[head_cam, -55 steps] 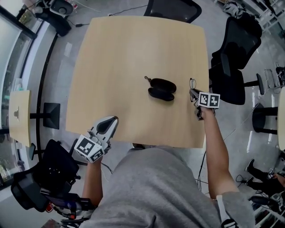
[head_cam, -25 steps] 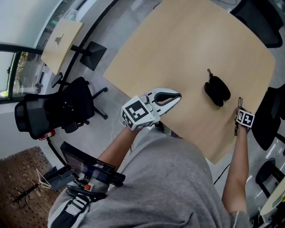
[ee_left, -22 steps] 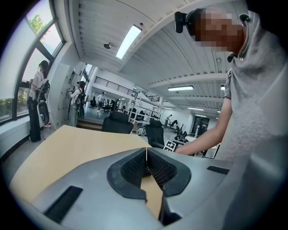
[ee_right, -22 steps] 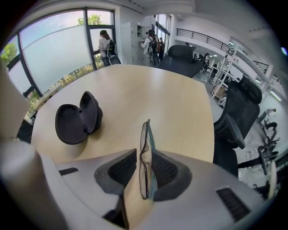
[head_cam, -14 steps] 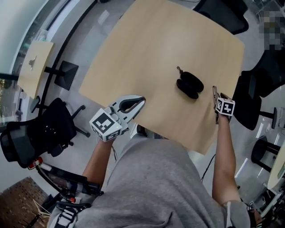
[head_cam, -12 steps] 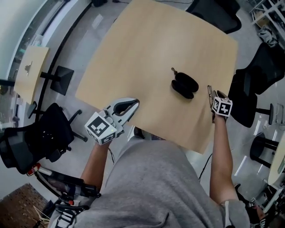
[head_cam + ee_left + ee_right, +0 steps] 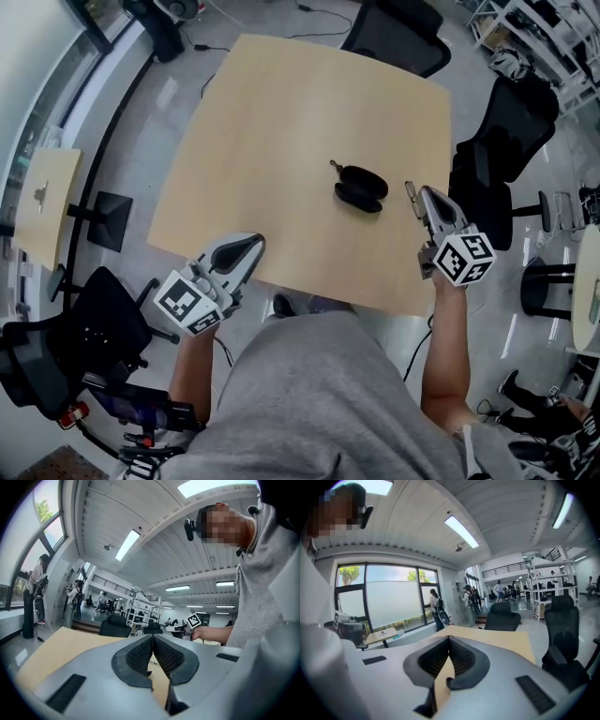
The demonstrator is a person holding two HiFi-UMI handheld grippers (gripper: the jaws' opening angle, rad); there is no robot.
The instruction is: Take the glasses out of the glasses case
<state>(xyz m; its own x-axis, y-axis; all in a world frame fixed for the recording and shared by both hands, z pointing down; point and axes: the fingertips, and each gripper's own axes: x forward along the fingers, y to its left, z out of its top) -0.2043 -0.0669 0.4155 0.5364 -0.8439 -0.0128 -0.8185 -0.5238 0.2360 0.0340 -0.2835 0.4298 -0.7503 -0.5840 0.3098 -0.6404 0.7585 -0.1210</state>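
The glasses case (image 7: 360,187) is lying mid-bench (image 7: 281,131), its long axis running left to right, with the glasses (image 7: 410,194) just right of it. The right gripper (image 7: 424,193) is pointing far, fingers just closed together, empty. The left gripper (image 7: 255,242) is pointing level, fingers pressed together.

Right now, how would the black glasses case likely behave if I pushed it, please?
The glasses case lies low and flat on the smooth table, so it would probably slide rather than tip or roll. It seems open in two halves, so pushing one half might fold or swing it.
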